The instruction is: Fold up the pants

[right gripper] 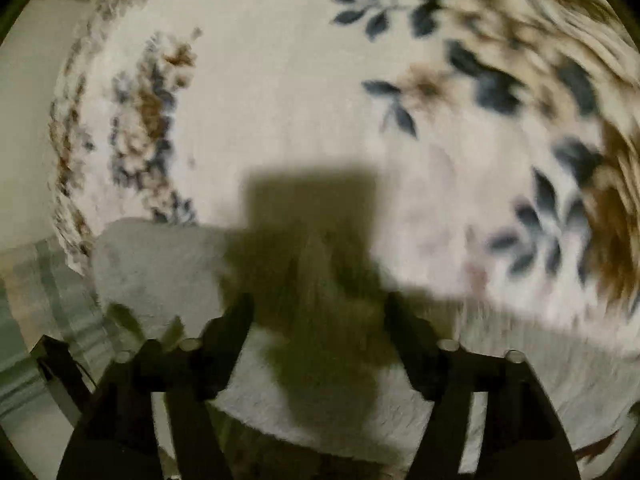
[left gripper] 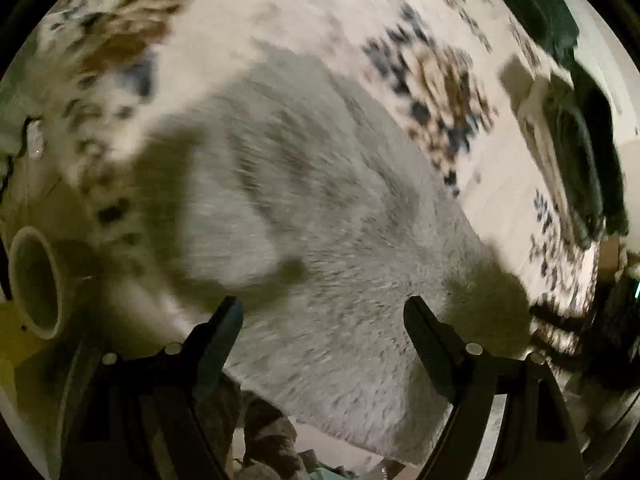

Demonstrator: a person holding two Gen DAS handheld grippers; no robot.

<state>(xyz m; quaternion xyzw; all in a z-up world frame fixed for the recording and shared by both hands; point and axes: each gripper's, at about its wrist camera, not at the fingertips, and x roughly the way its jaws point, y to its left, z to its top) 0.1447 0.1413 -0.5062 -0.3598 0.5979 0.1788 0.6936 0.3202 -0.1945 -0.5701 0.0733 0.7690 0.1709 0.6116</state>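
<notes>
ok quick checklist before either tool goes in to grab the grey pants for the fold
1. Left tool open: ok, fingers wide apart, nothing between them.
2. Right tool open: ok, also empty.
3. Grey pants in front of both tools: ok, lying on the floral blanket.
4. Pants spread flat: cannot tell, both views are motion-blurred.
5. Which edge is waistband or hem: cannot tell.
6. Image steady enough to aim: not ok, wait for the blur to settle.
</notes>
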